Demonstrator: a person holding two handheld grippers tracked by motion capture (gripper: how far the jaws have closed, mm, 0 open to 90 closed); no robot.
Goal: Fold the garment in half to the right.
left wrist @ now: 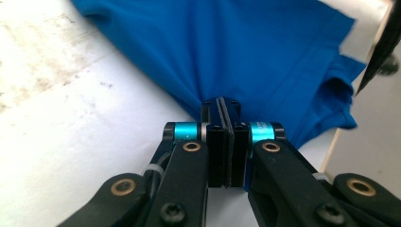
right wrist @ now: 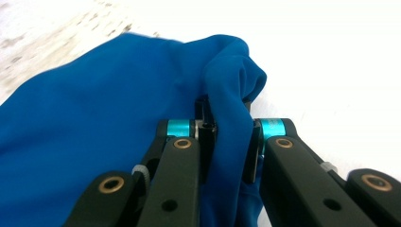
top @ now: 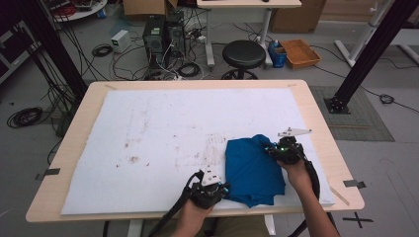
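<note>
My left gripper (left wrist: 222, 111) sits at the near edge of the blue cloth (top: 253, 170), its jaws pressed flat together on a thin fold of the fabric, so the cloth puckers into creases that run away from the pinch. My left hand (top: 192, 212) comes in from the near side of the table (top: 79, 126), just left of the cloth's near corner.

My right gripper (right wrist: 227, 123) is at the cloth's far right corner. Its jaws stand a little apart, with a thick bunched ridge of blue fabric filling the gap between them; they are closed on that ridge. My right hand (top: 296, 170) lies along the cloth's right edge.

The cloth is folded into a rough rectangle and lies on the white sheet (top: 163, 123) that covers the table, at the sheet's near right part. To the left of the cloth the sheet carries brown stains (top: 133, 145). Beyond the cloth, past the table's far edge, a black stool (top: 243, 54) stands on the floor.
</note>
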